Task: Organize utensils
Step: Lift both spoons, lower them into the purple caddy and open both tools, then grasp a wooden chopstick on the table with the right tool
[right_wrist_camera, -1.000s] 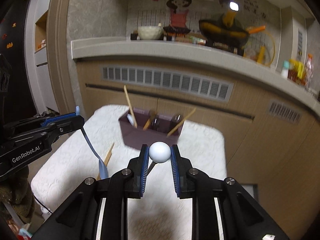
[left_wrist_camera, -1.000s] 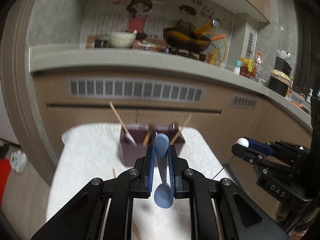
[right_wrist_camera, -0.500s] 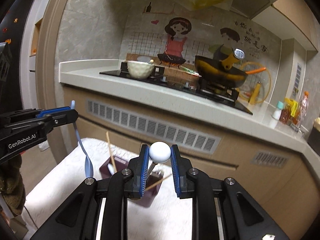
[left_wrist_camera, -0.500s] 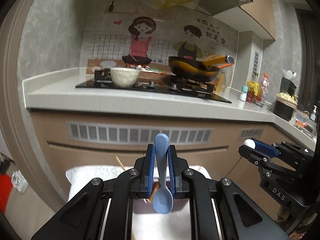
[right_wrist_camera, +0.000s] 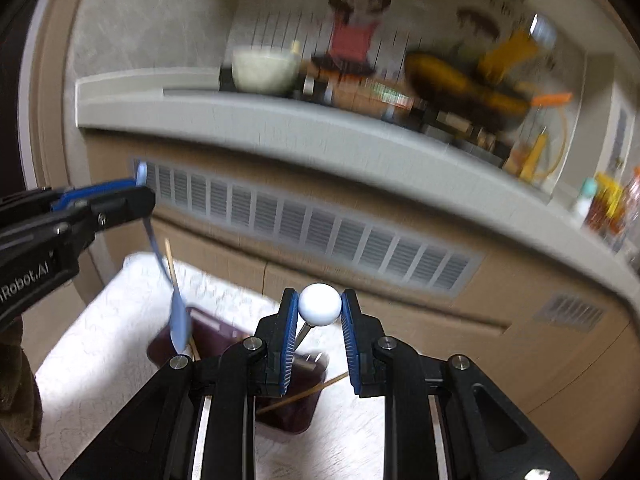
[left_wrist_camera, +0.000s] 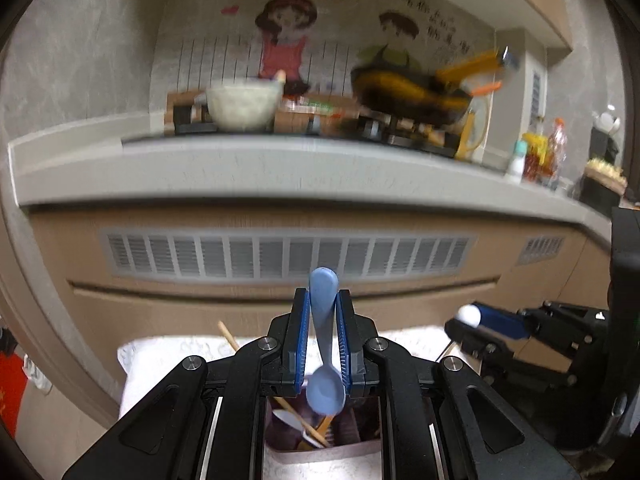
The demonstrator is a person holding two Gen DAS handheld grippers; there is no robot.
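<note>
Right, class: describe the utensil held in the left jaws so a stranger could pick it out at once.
Start at the white cloth-covered table below the kitchen counter, then find the dark purple utensil holder on it. Hanging bowl-down just above that holder, pinched by the left gripper, is the blue spoon. It is the only pale blue piece; its neighbours are wooden chopsticks and the white ball-topped utensil.

Black grippers [left_wrist_camera: 323, 320], blue finger pads [right_wrist_camera: 289, 344]

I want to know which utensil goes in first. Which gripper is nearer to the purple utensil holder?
Left. The left gripper hangs right over the purple utensil holder, its blue spoon reaching the rim. The right gripper, with the white-knobbed utensil, is off to its side.
</note>
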